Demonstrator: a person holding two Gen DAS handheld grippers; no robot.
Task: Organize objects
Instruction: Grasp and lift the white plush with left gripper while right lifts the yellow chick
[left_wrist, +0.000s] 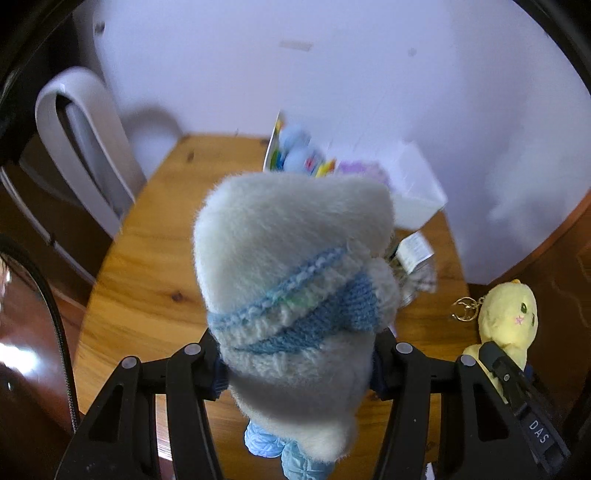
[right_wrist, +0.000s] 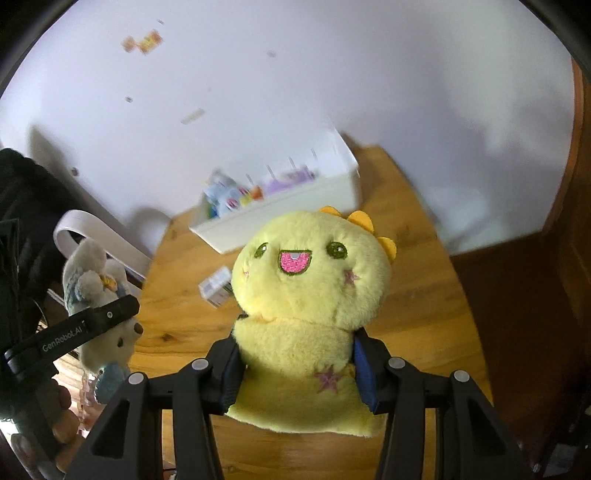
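Observation:
My left gripper (left_wrist: 299, 365) is shut on a whitish plush toy with a blue knitted scarf (left_wrist: 288, 258), held up above the wooden table (left_wrist: 147, 258). The toy fills the middle of the left wrist view, and pale blue feet hang below the pads. My right gripper (right_wrist: 295, 373) is shut on a yellow plush toy (right_wrist: 310, 280) with a pink mouth and orange spikes, pads pressing its sides. The yellow toy (left_wrist: 509, 317) with a gold key ring also appears at the right of the left wrist view. The whitish toy (right_wrist: 99, 295) shows at the left of the right wrist view.
A white bin (right_wrist: 280, 214) with colourful toys inside stands at the table's far end by the wall. A small white carton (right_wrist: 218, 286) lies on the table in front of it. A white curved stand (left_wrist: 81, 147) rises left of the table. Dark wooden furniture flanks both sides.

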